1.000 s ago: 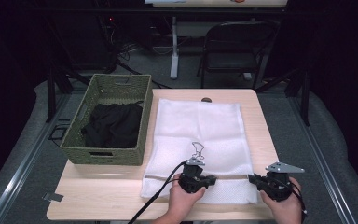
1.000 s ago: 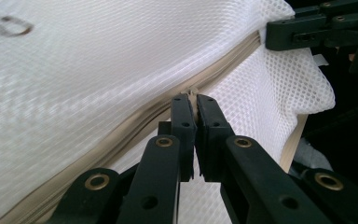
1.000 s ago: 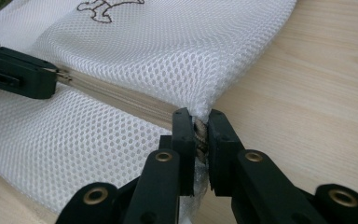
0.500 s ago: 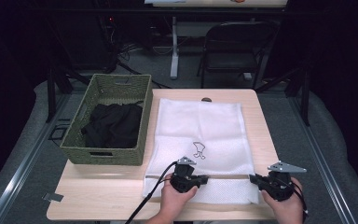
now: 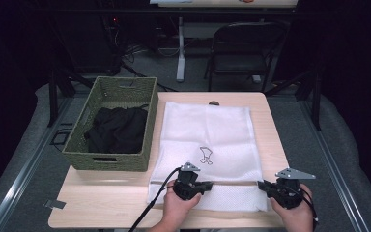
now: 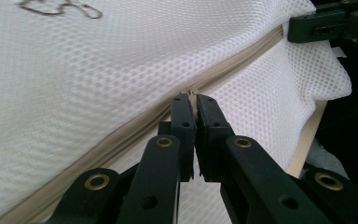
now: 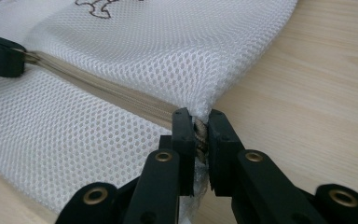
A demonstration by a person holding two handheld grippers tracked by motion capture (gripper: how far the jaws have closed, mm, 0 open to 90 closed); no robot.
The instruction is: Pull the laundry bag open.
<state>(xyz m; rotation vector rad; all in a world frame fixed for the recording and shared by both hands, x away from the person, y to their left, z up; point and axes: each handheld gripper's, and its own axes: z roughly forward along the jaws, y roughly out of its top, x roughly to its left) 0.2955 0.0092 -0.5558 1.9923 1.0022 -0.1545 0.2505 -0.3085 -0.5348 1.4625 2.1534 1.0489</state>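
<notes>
Tongs status: left tongs [image 6: 195, 100] clenched on the zipper pull partway along the beige zipper [image 6: 135, 123] of the white mesh laundry bag [image 5: 207, 135], right tongs [image 7: 197, 116] clamped on the zipper's end at the bag's right edge. Bag lies flat on the tabletop [image 5: 106, 203], zipper running across near the person's side (small dark printed figure [image 5: 206, 155] on the mesh just beyond it). Green woven basket [image 5: 147, 121] holding dark clothes [image 5: 116, 128] sits just left of the bag, touching or nearly so.
</notes>
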